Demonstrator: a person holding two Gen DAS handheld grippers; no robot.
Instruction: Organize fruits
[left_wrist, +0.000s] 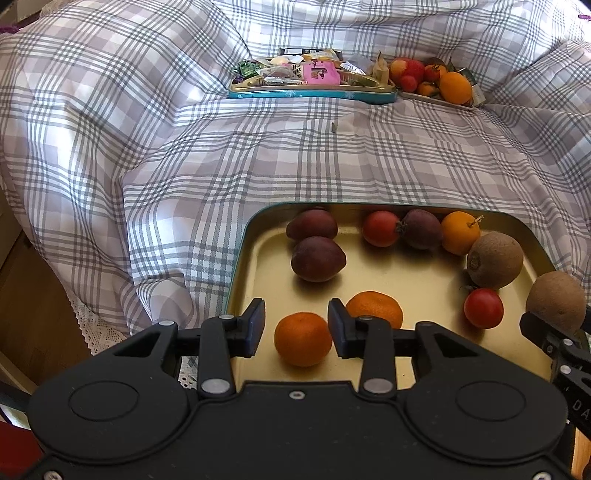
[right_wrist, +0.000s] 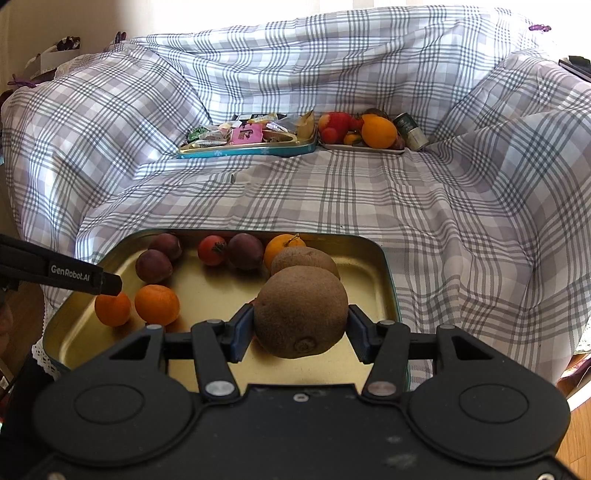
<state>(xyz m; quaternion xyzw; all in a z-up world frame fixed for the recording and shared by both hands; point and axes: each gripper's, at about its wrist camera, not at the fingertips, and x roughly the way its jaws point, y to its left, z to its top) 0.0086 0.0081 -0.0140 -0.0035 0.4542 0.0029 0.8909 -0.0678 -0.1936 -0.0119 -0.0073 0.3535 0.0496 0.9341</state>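
Note:
A gold-lined tin tray (left_wrist: 388, 273) with a teal rim holds several fruits: dark plums (left_wrist: 317, 258), tomatoes (left_wrist: 380, 229), an orange (left_wrist: 460, 232), a kiwi (left_wrist: 495, 260) and two mandarins. My left gripper (left_wrist: 296, 311) is open around the near mandarin (left_wrist: 303, 339), which rests on the tray; a gap shows at the left pad. The second mandarin (left_wrist: 375, 308) lies just behind the right finger. My right gripper (right_wrist: 300, 317) is shut on a brown kiwi (right_wrist: 301, 312), held above the tray (right_wrist: 365, 280). That held kiwi (left_wrist: 556, 302) also shows at the right edge of the left wrist view.
On the plaid cloth (left_wrist: 258, 155) at the back stand a teal tin of snack packets (left_wrist: 310, 75) and a white tray (right_wrist: 364, 148) of red and orange fruits (left_wrist: 432, 79), with a can (right_wrist: 410, 131) beside it. Bare cloth lies between the trays. Wooden floor (left_wrist: 33, 306) shows at the left.

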